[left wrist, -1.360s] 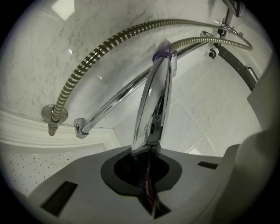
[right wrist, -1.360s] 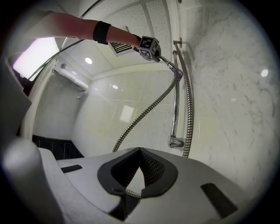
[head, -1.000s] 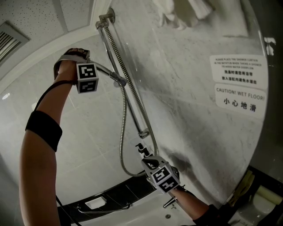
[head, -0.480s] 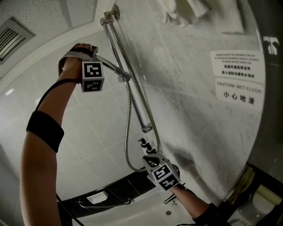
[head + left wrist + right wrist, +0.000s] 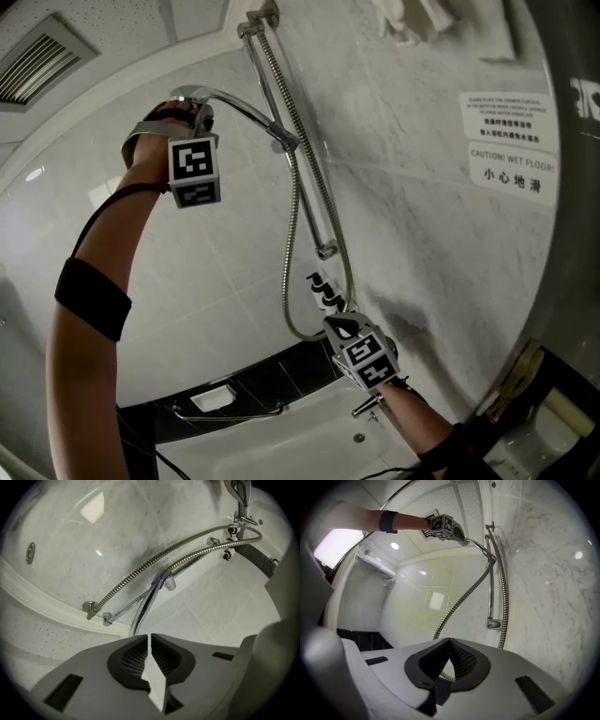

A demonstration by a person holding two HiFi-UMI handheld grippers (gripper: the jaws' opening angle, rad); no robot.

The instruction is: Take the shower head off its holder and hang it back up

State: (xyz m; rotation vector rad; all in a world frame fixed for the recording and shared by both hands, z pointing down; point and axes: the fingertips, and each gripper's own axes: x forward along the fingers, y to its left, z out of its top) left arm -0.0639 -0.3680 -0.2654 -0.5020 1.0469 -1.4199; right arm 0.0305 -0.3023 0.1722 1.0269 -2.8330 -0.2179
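Observation:
The chrome shower head [image 5: 202, 94] arcs from above my left gripper [image 5: 200, 111] to its holder [image 5: 283, 142] on the wall rail [image 5: 305, 178]. In the left gripper view the handle [image 5: 143, 611] runs from the holder [image 5: 161, 580] into the tips of my left gripper [image 5: 149, 637]. Its jaws have just been closing, and a bright sliver of the handle shows between them. The metal hose [image 5: 289, 272] loops down to my right gripper [image 5: 322, 291], which is low by the wall. In the right gripper view my right gripper [image 5: 450, 641] is shut, and the hose [image 5: 459, 602] passes beneath it.
Two printed signs [image 5: 511, 122] hang on the marble wall at right. A black ledge with a grab bar [image 5: 230, 408] lines the white tub below. A tap handle [image 5: 364, 405] sticks out beside my right wrist. A ceiling vent [image 5: 52, 66] is at top left, and towels [image 5: 412, 14] are at the top.
My left gripper has drawn away from the rail and dropped a little below the holder's height, and the shower head now shows above it. The right gripper has sunk slightly.

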